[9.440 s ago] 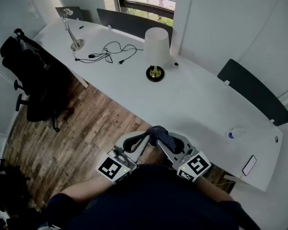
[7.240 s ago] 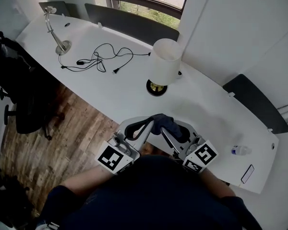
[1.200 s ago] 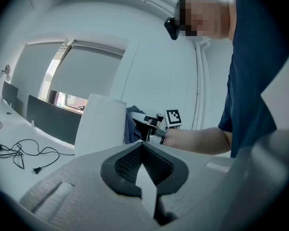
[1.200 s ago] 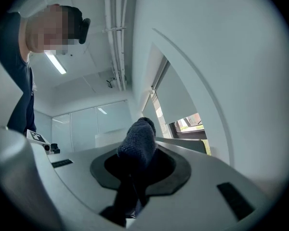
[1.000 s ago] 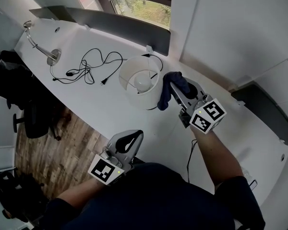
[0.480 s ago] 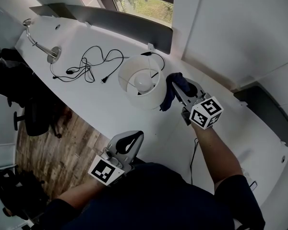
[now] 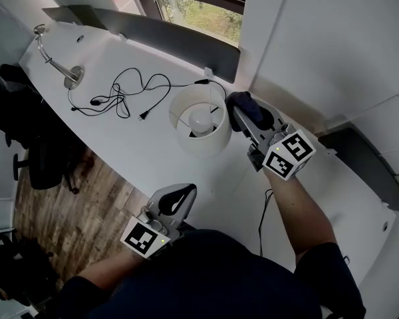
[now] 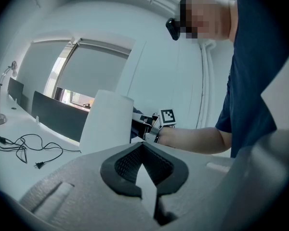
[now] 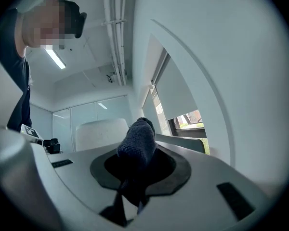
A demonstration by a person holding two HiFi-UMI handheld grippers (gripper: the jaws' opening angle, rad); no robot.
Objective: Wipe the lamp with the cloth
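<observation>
The white-shaded lamp [image 7: 199, 129] stands on the white desk [image 7: 133, 145], seen from above with its bulb showing. My right gripper [image 7: 243, 115] is shut on the dark blue cloth [image 7: 243, 104], which sits at the shade's right rim. In the right gripper view the cloth [image 9: 137, 144] bulges out of the jaws with the shade [image 9: 101, 133] just behind. My left gripper [image 7: 175, 197] is shut with nothing in it, low near the desk's front edge. From the left gripper view the lamp shade [image 8: 106, 121] rises ahead with the right gripper [image 8: 143, 125] beside it.
A tangled black cable [image 7: 123, 90] lies on the desk left of the lamp. A silver desk lamp [image 7: 58, 66] stands at the far left. Dark divider panels [image 7: 166, 35] line the desk's back edge by the window. A black office chair [image 7: 26, 131] stands on the wood floor.
My right gripper has carried the cloth from the shade's right side up toward its back right rim. The left gripper has stayed put.
</observation>
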